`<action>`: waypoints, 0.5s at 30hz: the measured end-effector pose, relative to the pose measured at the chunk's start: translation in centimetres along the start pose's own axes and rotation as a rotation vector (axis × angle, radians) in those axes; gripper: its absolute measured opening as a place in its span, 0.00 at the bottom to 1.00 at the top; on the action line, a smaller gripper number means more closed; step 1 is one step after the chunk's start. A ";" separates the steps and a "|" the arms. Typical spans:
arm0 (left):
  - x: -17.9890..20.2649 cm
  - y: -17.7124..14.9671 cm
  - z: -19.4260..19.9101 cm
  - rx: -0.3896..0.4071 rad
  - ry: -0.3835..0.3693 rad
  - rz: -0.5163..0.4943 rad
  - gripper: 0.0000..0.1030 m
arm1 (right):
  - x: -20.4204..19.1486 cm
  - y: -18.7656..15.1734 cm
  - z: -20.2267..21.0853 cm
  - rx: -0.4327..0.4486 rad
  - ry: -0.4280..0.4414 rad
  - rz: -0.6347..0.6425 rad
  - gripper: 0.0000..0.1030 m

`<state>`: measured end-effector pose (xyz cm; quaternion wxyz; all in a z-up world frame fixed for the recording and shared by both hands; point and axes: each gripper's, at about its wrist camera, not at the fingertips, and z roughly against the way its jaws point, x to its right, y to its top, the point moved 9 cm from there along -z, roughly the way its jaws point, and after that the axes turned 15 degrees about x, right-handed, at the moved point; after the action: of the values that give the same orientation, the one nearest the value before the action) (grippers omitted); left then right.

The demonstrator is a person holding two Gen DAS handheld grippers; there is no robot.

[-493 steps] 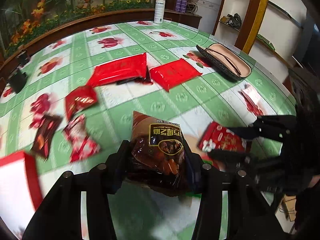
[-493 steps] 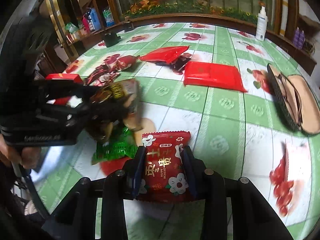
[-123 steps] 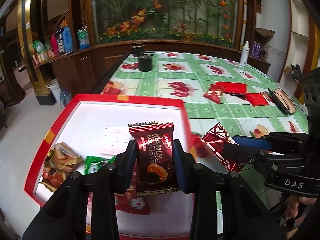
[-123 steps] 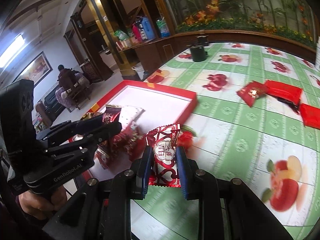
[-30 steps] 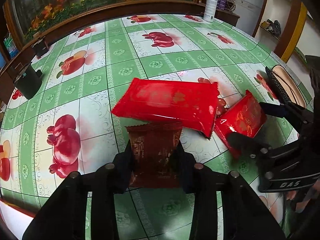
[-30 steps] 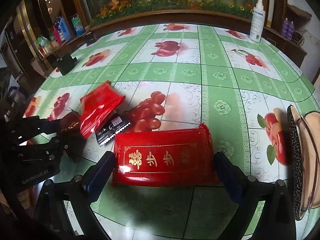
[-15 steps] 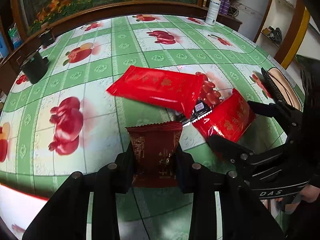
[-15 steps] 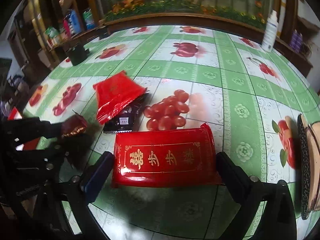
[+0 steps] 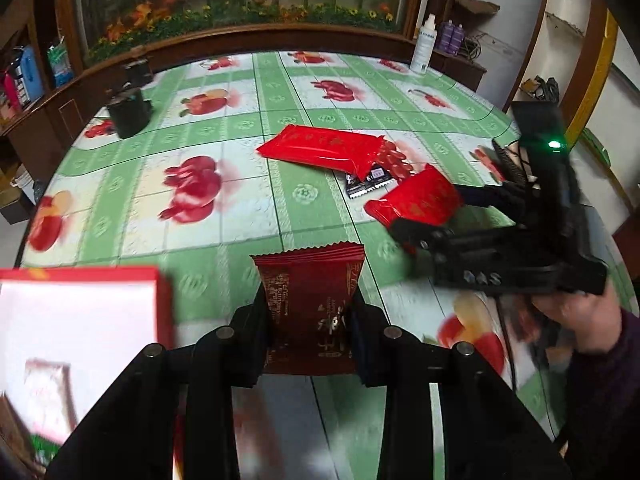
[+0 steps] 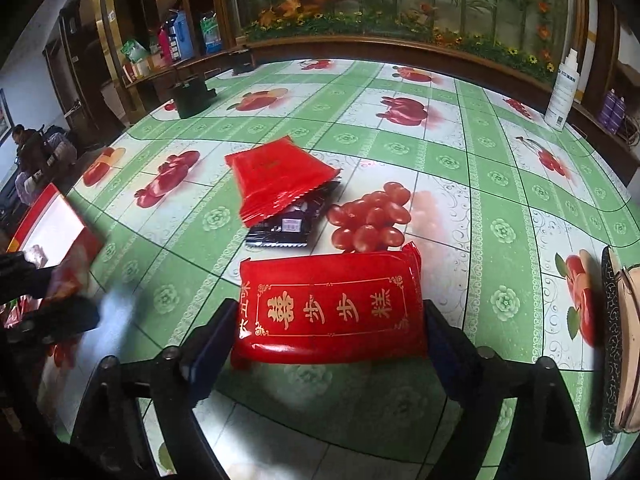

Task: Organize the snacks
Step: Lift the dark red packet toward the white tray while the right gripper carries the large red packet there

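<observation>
My left gripper [image 9: 310,316] is shut on a dark red snack packet [image 9: 310,304] and holds it above the table, just right of the red-rimmed white tray [image 9: 80,308]. My right gripper [image 10: 328,316] has its jaws on both ends of a wide red packet with gold characters [image 10: 332,304], also seen in the left wrist view [image 9: 416,200]. A second red packet [image 10: 276,178] lies beyond it, on top of a black packet [image 10: 292,224].
The tray [image 10: 48,220] holds several snacks at the left. A black cup [image 9: 130,114] stands at the far left of the table, a white bottle [image 10: 564,92] at the far right. A tan oval case [image 10: 622,340] lies at the right edge.
My left gripper has carried the dark red packet back and left, bringing the tray into view. My right gripper has closed in on the wide red packet and lifted it slightly.
</observation>
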<state>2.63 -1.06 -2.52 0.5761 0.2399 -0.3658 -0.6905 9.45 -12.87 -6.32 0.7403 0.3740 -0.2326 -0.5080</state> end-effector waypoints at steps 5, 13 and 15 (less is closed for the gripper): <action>0.3 -0.7 2.7 0.027 -0.012 0.015 0.30 | -1.0 -0.8 1.2 0.007 0.015 -0.008 0.79; -1.2 -1.7 6.9 0.087 -0.001 0.046 0.30 | -3.0 -0.5 5.0 0.073 0.176 -0.211 0.78; -2.2 -1.7 8.2 0.112 0.019 0.062 0.30 | -4.0 -0.1 5.9 0.105 0.245 -0.276 0.78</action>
<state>-4.09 3.11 1.01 0.5863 0.2668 -0.4057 -0.6484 3.64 -11.10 -2.60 0.6659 0.4997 -0.1135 -0.5423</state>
